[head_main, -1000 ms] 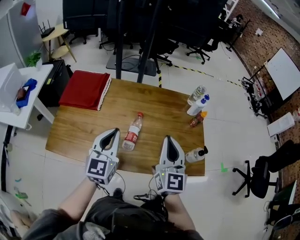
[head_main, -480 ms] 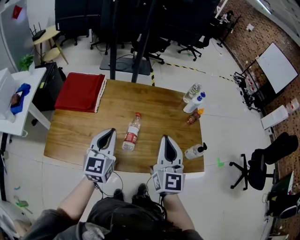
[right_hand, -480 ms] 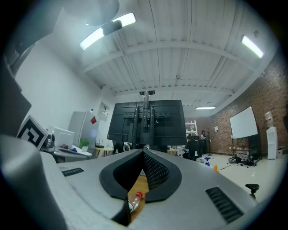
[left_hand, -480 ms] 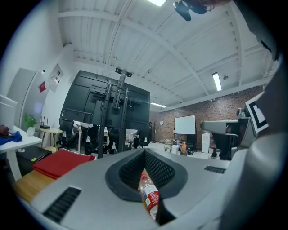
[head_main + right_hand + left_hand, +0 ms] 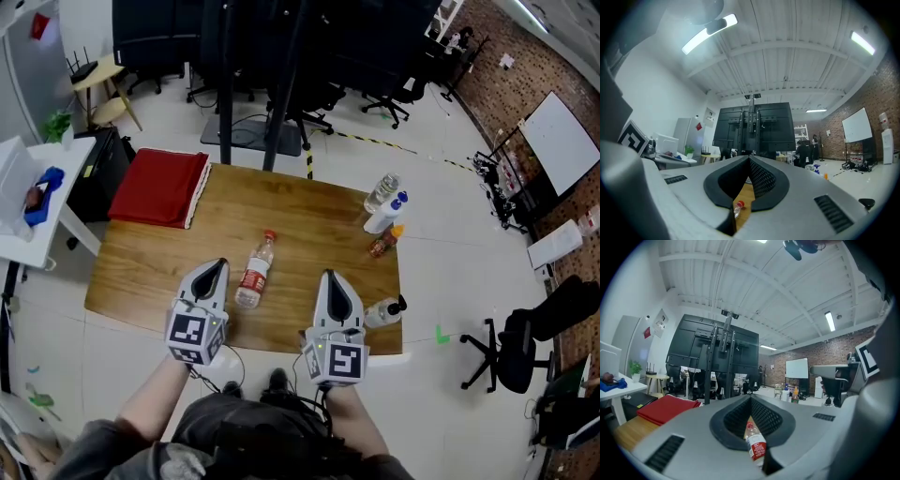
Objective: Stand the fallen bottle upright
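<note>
A clear plastic bottle with a red cap and red label lies on its side in the middle of the wooden table, cap pointing away from me. My left gripper hovers shut and empty just left of the bottle, over the table's front part. My right gripper is shut and empty to the bottle's right, apart from it. The left gripper view shows the bottle low behind the closed jaws of the left gripper. In the right gripper view only the bottle's cap end peeks out beneath the right gripper.
A folded red cloth lies at the table's far left corner. Near the right edge stand a clear bottle, a white bottle with blue cap, a small orange bottle and a pump bottle. Office chairs surround the table.
The head view has shifted a little. Both grippers stay shut on either side of the bottle, which still lies on its side in the same spot.
</note>
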The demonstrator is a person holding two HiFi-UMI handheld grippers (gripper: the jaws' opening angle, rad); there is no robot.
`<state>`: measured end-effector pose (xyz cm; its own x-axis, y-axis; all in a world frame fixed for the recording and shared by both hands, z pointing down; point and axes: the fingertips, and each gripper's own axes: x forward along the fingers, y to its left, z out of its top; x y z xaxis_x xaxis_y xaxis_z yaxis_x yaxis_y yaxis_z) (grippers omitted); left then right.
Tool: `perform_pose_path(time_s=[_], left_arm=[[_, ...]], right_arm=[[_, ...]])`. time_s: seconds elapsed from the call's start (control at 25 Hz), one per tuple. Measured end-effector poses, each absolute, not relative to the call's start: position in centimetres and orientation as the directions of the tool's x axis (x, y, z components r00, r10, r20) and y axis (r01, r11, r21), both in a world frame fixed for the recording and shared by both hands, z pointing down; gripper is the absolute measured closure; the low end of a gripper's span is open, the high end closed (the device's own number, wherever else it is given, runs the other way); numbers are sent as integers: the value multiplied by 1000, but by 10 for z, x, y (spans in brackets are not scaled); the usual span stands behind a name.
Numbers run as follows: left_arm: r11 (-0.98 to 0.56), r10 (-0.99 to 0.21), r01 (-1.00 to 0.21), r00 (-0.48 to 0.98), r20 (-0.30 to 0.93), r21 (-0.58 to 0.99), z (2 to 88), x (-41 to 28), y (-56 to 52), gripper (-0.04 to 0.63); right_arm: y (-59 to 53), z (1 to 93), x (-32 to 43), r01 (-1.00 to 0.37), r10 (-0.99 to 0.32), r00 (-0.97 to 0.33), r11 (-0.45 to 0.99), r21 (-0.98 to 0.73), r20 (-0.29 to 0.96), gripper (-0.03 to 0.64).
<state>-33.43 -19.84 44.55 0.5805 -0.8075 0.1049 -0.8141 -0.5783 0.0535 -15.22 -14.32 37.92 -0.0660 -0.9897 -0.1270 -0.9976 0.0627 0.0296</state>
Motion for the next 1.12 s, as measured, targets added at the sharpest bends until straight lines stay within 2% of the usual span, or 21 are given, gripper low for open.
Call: perform_pose_path(time_s=[0.44,0.72,0.96,1.12], left_arm=[[-505,-856,-863,503,121,15,448,-278,-205,561],[-464,-874,-885,454,176,-23,455,-233,-207,550],[-441,-880,-897,427,210,-24,465,-223,-207,549],[-444,-875,-896,429,224,-17,475,-223,-221,549]], right_arm=[[-152,388,-93,-992,-982,-121,123,-5,-147,611],[-156,403,-49,-980,-974,-185,192,-50,-128,611],[-166,417,-42,-966,-964,-249,255,-53,-96,611],[-181,423,-39,-968,-967,-240,246,-56,-90,611]])
